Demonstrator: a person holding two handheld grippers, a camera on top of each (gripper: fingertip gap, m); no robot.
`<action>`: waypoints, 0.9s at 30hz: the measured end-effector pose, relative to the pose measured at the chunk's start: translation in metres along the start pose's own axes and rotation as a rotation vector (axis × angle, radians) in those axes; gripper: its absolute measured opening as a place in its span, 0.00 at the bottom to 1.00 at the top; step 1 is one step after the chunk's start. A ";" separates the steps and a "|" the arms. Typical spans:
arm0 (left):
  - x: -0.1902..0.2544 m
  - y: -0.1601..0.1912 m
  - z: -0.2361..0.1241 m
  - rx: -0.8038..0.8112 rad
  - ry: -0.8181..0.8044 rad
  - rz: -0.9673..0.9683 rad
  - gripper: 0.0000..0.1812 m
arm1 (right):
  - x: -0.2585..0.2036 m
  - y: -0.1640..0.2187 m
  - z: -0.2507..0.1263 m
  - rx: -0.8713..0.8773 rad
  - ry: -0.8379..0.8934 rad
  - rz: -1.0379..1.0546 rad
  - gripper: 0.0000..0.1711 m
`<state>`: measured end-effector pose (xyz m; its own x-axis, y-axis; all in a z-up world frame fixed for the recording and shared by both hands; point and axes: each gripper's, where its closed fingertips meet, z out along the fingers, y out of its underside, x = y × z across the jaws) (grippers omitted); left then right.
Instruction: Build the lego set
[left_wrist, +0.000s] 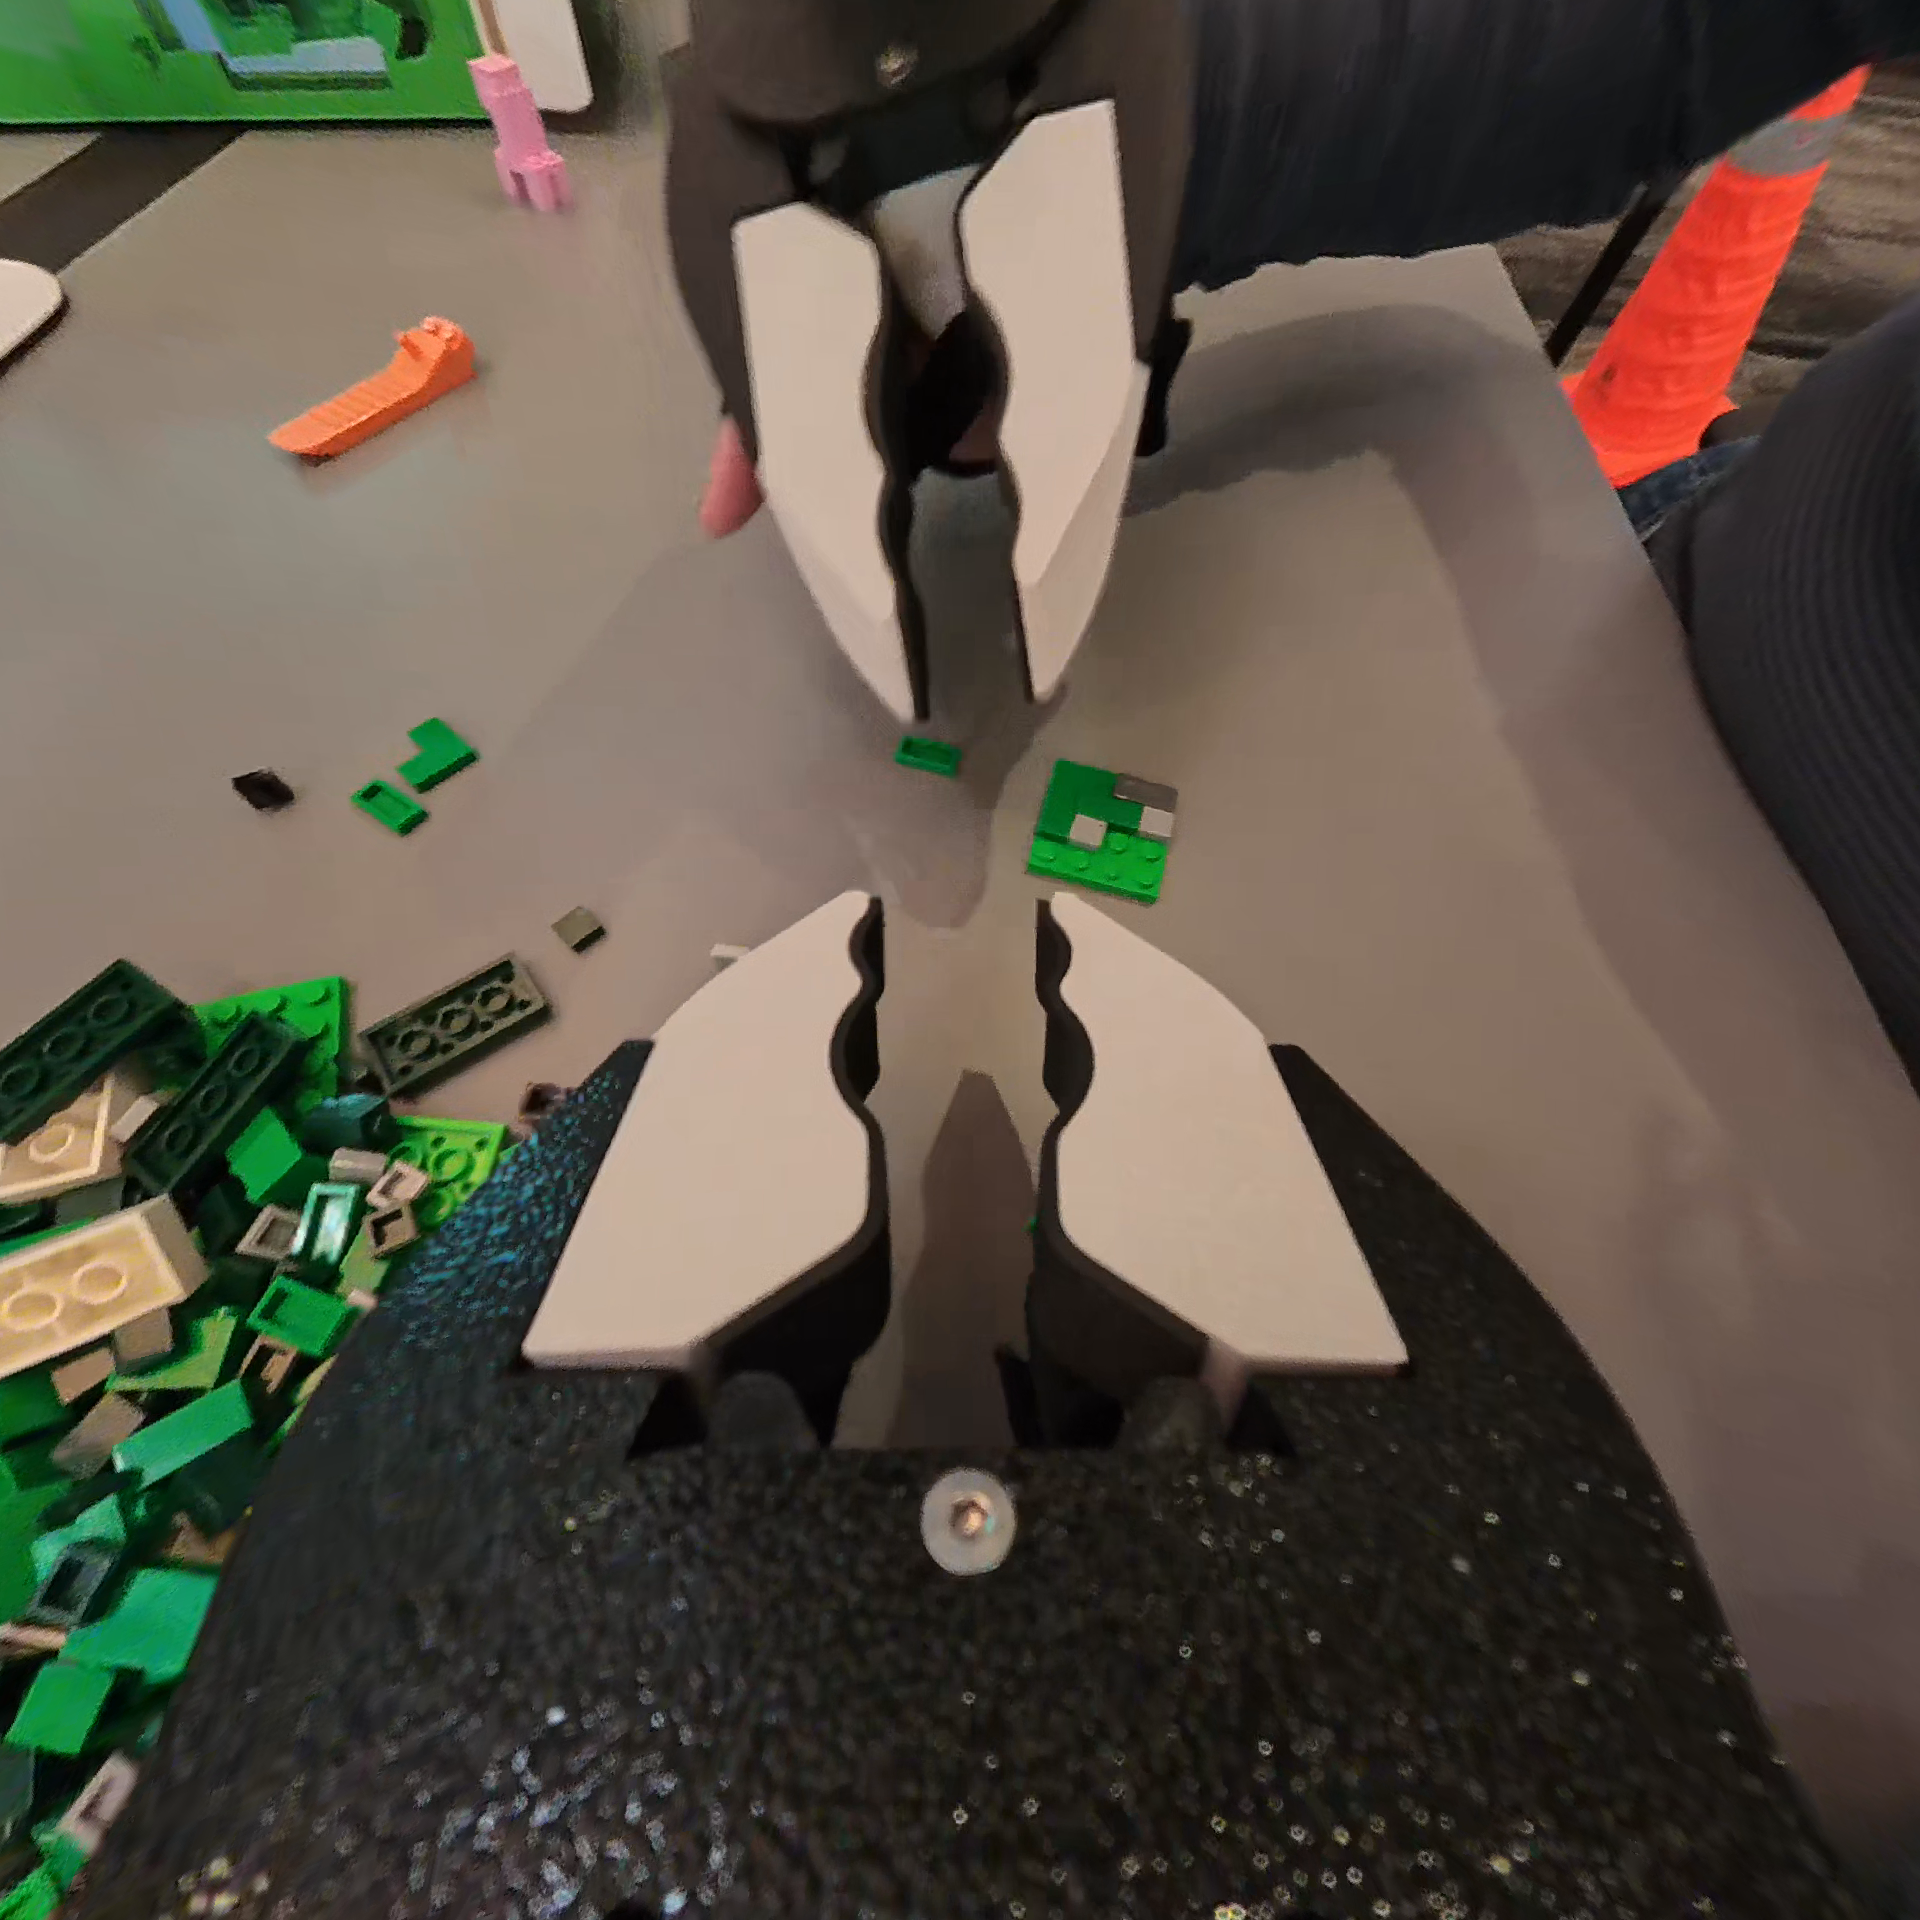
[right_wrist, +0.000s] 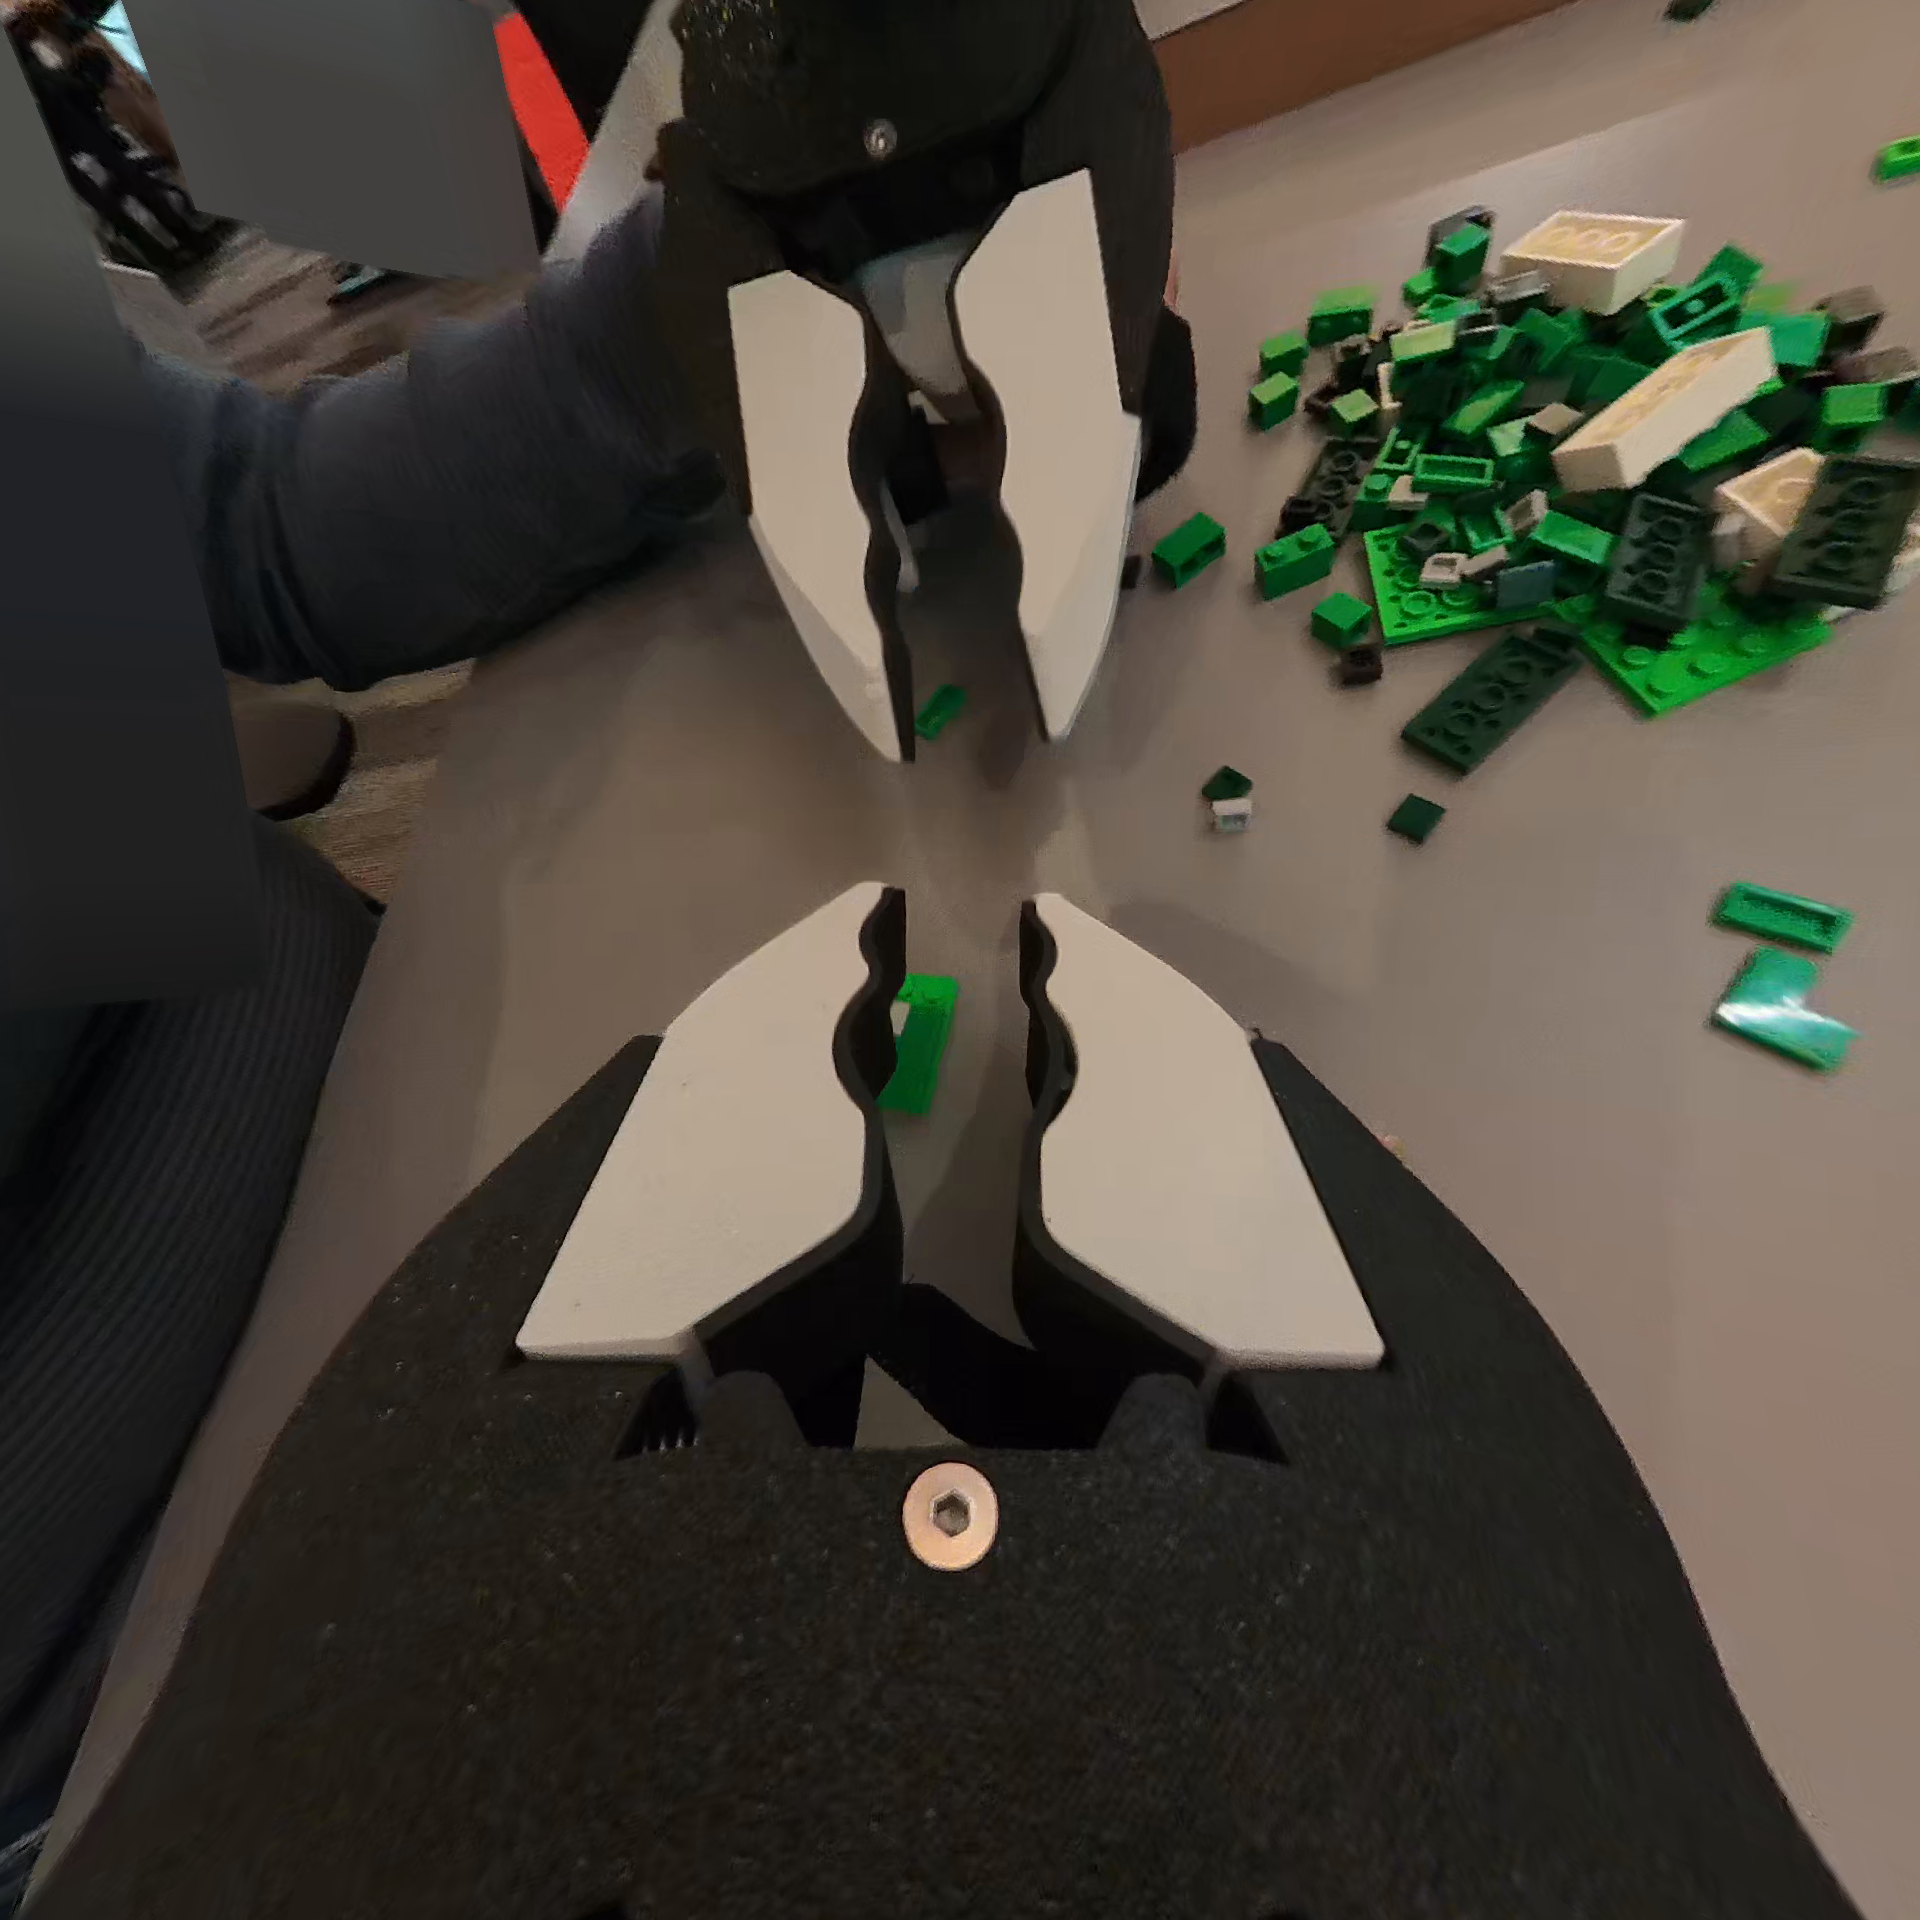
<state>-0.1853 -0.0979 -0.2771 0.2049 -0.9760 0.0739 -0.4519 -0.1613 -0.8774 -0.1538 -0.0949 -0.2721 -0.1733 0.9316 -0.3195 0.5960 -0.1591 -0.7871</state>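
Observation:
A small green plate with grey tiles on it (left_wrist: 1107, 831) lies on the grey table (left_wrist: 1351, 935), just right of the gap between the two grippers. In the right wrist view it (right_wrist: 920, 1039) shows between my right fingers, partly hidden. A small green tile (left_wrist: 928, 755) lies on the table just under the right gripper's tips. My left gripper (left_wrist: 961, 914) is open and empty and shows opposite in the right wrist view (right_wrist: 977, 738). My right gripper (right_wrist: 956, 904) is open and empty, tips down near the table (left_wrist: 977, 707). A green tile (right_wrist: 940, 712) shows through the left gripper's gap.
A pile of green, dark green and white bricks (left_wrist: 156, 1247) (right_wrist: 1610, 468) lies on the left gripper's side. Loose green tiles (left_wrist: 416, 774) (right_wrist: 1782, 966), an orange brick separator (left_wrist: 374, 390), a pink figure (left_wrist: 525, 135) and a green box (left_wrist: 239, 62) are farther off. An orange cone (left_wrist: 1704, 281) stands beyond the table edge. My two grippers' fingertips are within a few centimetres of each other. Left tips and right tips are each some 25 cm from the orange brick separator (left_wrist: 374, 390).

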 end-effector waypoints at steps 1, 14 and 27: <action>-0.003 0.000 -0.001 0.002 -0.016 -0.004 0.15 | 0.000 0.002 -0.004 0.003 0.032 -0.003 0.12; -0.056 -0.011 -0.038 0.173 -0.365 -0.029 0.15 | -0.021 0.031 0.005 -0.125 0.252 -0.075 0.08; 0.001 -0.030 -0.004 0.143 -0.043 0.031 0.14 | -0.020 0.048 0.025 -0.279 0.282 -0.241 0.19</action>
<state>-0.1749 -0.0949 -0.2484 0.2314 -0.9725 0.0274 -0.3313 -0.1053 -0.9376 -0.1416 -0.1291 -0.3166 -0.1360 0.9899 0.0414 0.7598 0.1310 -0.6368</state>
